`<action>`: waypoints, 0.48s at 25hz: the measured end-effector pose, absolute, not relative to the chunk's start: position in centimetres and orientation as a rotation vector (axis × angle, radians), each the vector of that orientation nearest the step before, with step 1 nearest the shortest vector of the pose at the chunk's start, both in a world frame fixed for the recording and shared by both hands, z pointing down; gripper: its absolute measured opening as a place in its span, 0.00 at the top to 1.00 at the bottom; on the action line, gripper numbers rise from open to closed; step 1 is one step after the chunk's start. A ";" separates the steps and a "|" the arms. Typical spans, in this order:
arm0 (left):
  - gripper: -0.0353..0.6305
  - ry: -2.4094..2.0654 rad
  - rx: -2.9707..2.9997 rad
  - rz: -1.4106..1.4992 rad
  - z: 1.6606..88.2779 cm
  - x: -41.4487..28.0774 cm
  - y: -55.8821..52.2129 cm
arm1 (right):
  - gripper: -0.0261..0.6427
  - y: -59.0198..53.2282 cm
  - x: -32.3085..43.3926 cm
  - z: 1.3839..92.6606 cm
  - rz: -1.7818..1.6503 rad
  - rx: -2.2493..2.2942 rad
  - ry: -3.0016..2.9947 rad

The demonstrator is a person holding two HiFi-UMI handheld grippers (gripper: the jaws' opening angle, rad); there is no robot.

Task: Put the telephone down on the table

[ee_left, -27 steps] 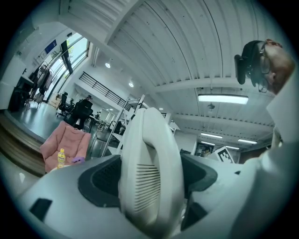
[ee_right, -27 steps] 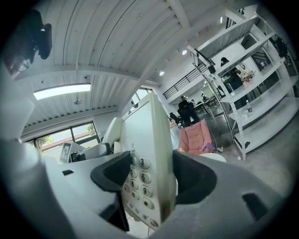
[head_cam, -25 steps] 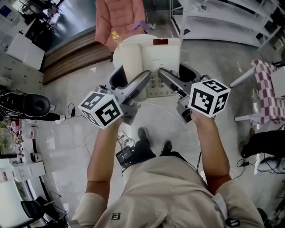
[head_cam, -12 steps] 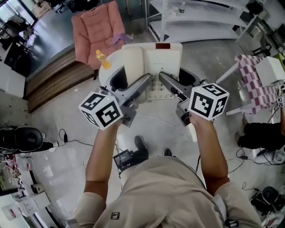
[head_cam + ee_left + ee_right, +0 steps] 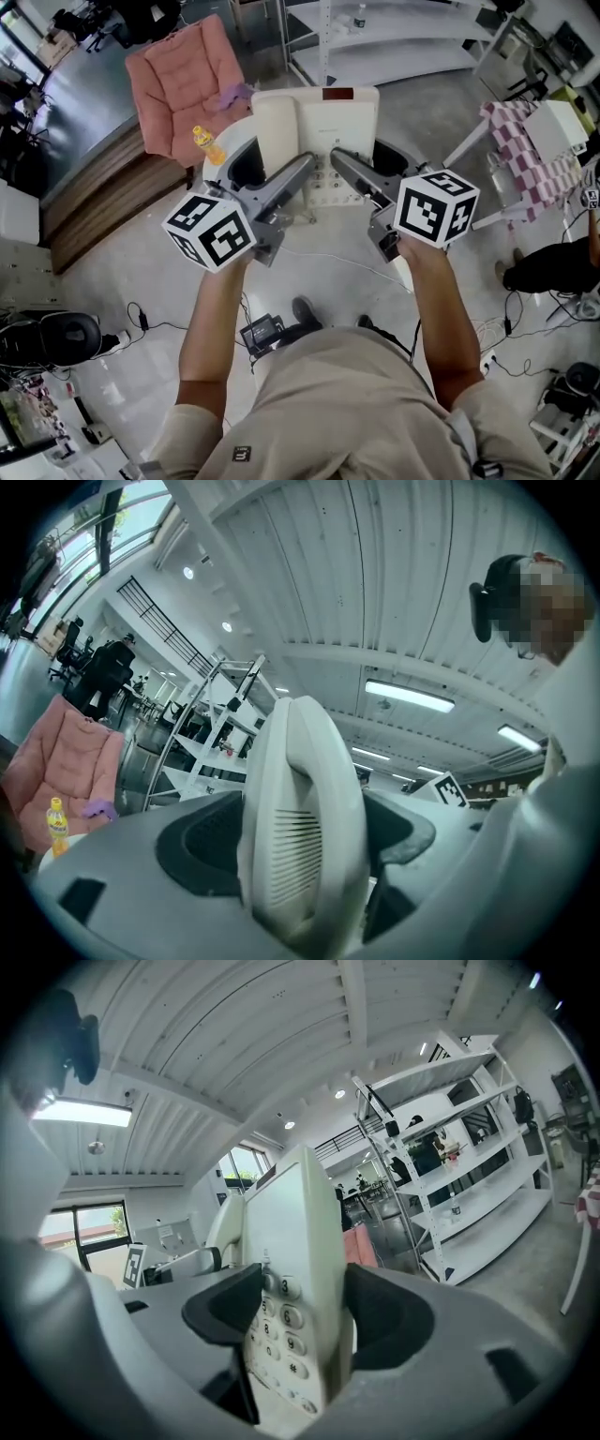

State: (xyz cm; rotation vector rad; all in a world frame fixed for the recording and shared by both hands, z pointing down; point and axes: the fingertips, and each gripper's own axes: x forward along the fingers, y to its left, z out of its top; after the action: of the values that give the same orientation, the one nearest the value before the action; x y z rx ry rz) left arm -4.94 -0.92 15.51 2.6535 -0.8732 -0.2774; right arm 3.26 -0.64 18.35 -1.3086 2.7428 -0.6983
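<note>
The left tongs squeeze the white handset. The right tongs squeeze the telephone by its button side. Both hold it up over the round white surface.

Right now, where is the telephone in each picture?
Head view: the telephone is at top middle, clamped between the left gripper and the right gripper.
Left gripper view: its handset fills the lower middle, between the jaws.
Right gripper view: its keypad stands at lower centre, between the jaws.
Shared landmark: the white shelves.
</note>
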 end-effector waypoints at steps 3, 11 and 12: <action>0.38 -0.854 2.664 -0.286 15.1 -6.1 -1.8 | 0.56 -1.4 2.1 18.0 -0.697 -1.325 2.732; 0.38 -0.835 2.672 -0.305 15.1 -7.2 -3.3 | 0.56 -2.8 1.0 17.9 -0.674 -1.350 2.732; 0.38 -0.836 2.672 -0.303 15.2 -7.5 -3.7 | 0.56 -3.2 0.8 17.9 -0.677 -1.348 2.733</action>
State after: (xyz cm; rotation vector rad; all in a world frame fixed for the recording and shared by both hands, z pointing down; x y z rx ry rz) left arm -7.46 -3.67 15.15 2.6721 -0.8363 -0.3031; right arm 0.77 -3.21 17.91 -1.3477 2.7326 -0.6768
